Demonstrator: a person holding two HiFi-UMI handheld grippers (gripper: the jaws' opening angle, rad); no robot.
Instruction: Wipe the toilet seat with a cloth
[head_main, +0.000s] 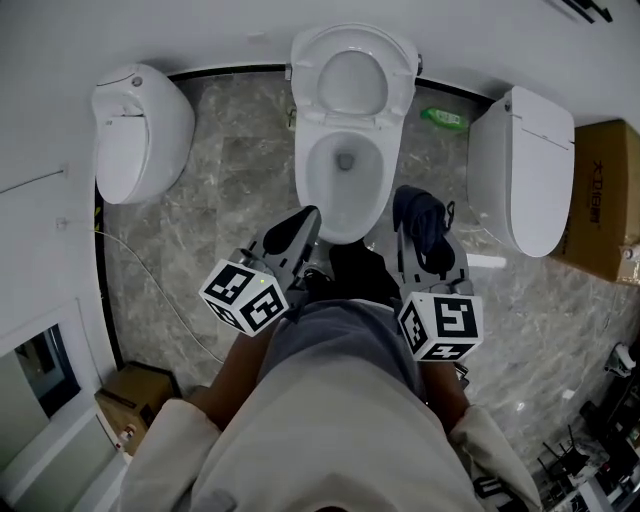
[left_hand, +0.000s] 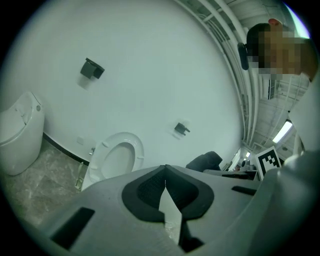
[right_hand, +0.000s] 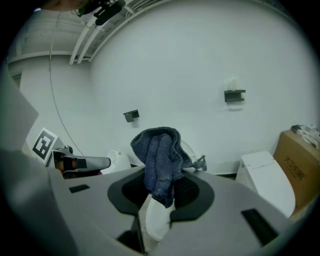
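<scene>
The dark blue cloth (right_hand: 160, 155) is clamped in the right gripper (right_hand: 160, 195), jaws pinched on its lower end with the rest bunched up above the tips. From the head view the cloth (head_main: 420, 220) sits just to the right of the middle toilet's bowl (head_main: 305, 170), near the front rim but not touching it as far as I can tell.

The toilet seat (head_main: 400, 70) is flipped up, standing against the back wall, so the bowl is open underneath. The left gripper view shows the same raised ring (left_hand: 135, 147), off to the left of that gripper's jaws.

The left gripper (left_hand: 165, 172) is closed tight, pads together with nothing between them. In the head view it (head_main: 300, 225) points at the front left of the bowl, and the right gripper (head_main: 425, 235) at the front right.

Around that: another toilet with its lid down on the left (head_main: 140, 130), one more on the right (head_main: 520, 170), a green bottle (head_main: 443, 118) on the grey marble floor (head_main: 220, 200) between the middle and right toilets, and a cardboard box (head_main: 600, 200) at the far right.
</scene>
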